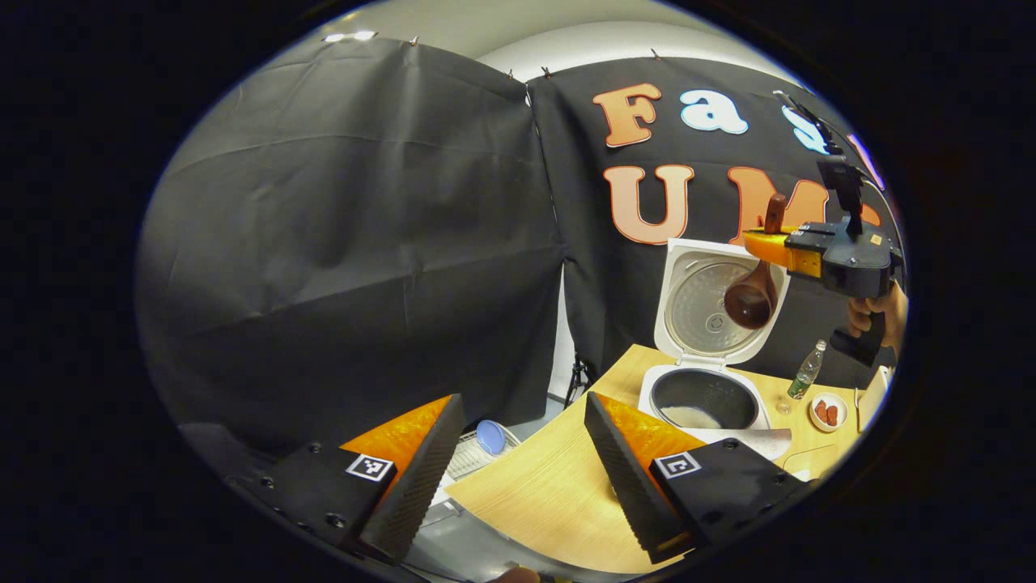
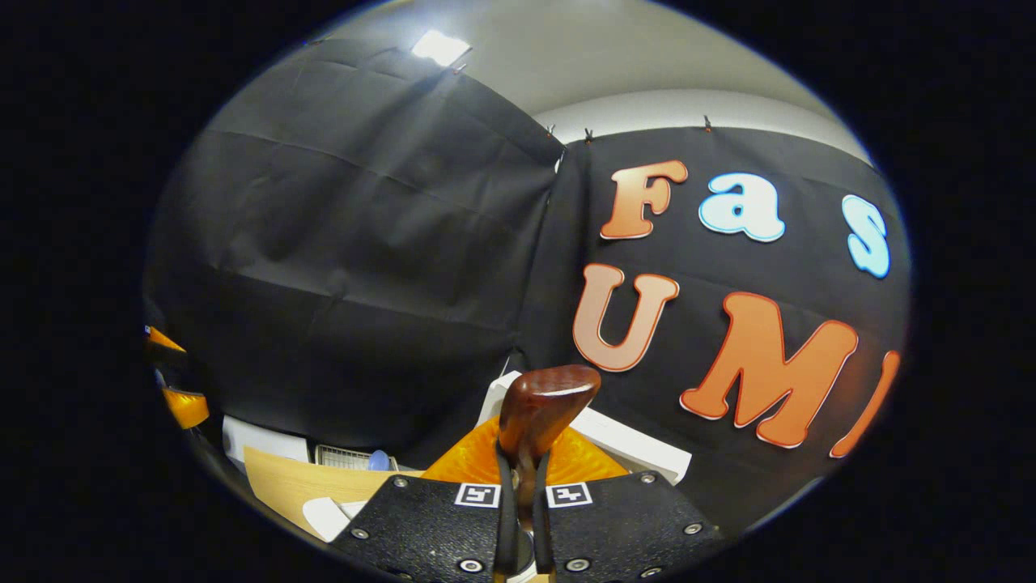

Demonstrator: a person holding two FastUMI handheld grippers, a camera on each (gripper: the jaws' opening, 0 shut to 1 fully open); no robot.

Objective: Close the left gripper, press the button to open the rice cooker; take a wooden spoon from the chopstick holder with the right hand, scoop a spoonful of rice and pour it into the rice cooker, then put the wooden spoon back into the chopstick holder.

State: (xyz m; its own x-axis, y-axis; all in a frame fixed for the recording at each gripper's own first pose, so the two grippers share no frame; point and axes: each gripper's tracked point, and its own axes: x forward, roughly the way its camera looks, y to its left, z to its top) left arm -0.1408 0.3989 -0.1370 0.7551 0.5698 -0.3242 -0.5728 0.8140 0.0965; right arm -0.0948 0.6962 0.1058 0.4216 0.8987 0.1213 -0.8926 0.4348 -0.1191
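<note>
1. On the light wooden surface point(image 1: 558, 502), against black cloth: one rice cooker point(image 1: 702, 395), lid up; one bottle point(image 1: 806, 372); one small dish point(image 1: 827, 411).
2. Above the cooker: right tool point(image 2: 519, 518) clamped on one wooden spoon point(image 1: 751, 298).
3. Near the surface edge: left tool point(image 1: 518, 478) spread wide, empty.

The left gripper view looks from low at the near left of the counter point(image 1: 550, 494), facing right and far toward the open rice cooker point(image 1: 704, 397), well apart from it. The right gripper view rides high above, tilted up at the booth wall, very close to the wooden spoon point(image 2: 538, 413). Both share the cooker's raised lid point(image 2: 599, 433) and the counter's near edge.
</note>
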